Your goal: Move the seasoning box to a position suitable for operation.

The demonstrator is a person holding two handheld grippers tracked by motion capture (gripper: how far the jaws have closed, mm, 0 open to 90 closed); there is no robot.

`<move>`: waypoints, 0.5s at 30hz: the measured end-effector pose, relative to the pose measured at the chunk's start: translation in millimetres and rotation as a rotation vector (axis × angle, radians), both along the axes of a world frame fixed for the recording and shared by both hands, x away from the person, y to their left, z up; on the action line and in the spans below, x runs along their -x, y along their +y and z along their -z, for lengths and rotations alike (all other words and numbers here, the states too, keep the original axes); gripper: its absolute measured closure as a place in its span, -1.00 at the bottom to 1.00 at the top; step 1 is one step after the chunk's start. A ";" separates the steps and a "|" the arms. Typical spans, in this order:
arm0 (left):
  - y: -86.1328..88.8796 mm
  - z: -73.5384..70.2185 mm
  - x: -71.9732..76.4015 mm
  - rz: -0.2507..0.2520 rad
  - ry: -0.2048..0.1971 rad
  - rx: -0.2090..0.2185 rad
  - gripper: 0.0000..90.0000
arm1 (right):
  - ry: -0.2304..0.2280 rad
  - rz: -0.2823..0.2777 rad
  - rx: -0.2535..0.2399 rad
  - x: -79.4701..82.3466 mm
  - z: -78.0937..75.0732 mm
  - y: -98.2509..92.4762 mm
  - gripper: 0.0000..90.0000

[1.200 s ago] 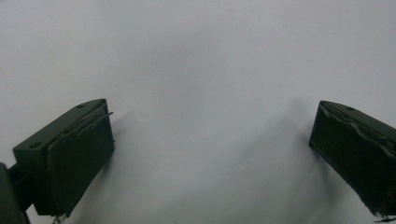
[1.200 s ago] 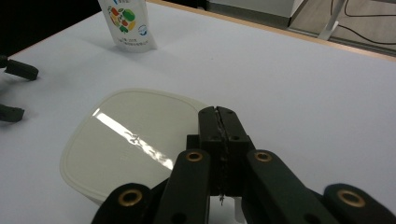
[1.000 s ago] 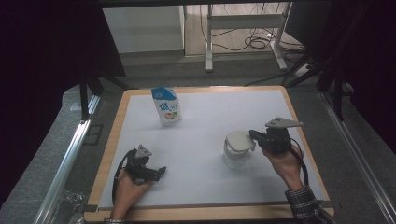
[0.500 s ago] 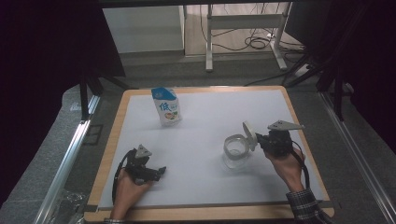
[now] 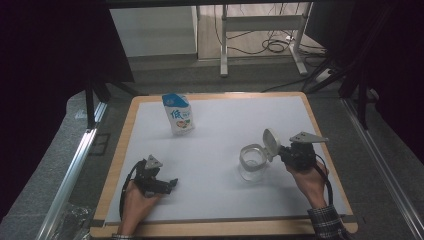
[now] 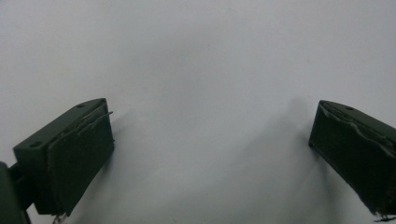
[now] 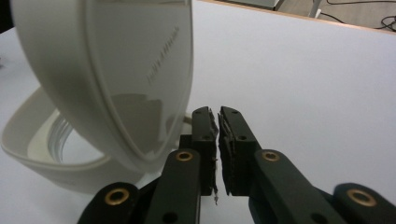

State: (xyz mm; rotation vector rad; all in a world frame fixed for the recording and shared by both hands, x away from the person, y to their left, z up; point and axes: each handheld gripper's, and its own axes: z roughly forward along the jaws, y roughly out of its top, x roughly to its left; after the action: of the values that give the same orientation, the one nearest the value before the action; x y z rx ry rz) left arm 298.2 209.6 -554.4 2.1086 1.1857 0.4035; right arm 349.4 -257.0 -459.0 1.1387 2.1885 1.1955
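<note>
Large blue character "低" on the white pouch, faint embossed lettering on the lid, unreadable

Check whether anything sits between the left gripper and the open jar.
Nothing visible does. Bare white board lies between the left gripper and the jar; the pouch stands farther back, off that line.

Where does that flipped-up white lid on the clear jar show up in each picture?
High view: the lid stands tilted up, right of centre, hinged at the jar's rim.
Right gripper view: it looms large at upper left, inner face towards the camera.
Left gripper view: this looks at the white table between wide-set jaws.
Shared landmark: the white table.
</note>
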 end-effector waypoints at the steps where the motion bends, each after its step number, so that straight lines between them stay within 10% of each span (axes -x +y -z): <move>1: -0.1 0.0 0.2 -0.001 0.000 0.000 -1.00 | 0.000 0.003 -0.002 1.1 0.6 -2.0 0.84; 15: 0.2 -0.2 0.0 -0.002 0.000 0.003 -1.00 | 0.009 0.029 -0.024 17.7 18.6 -13.4 0.52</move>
State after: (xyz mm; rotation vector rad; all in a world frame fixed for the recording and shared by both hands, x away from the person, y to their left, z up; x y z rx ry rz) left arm 298.2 209.8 -554.2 2.1049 1.1882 0.4018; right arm 331.6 -270.4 -477.7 1.1841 2.1625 1.2102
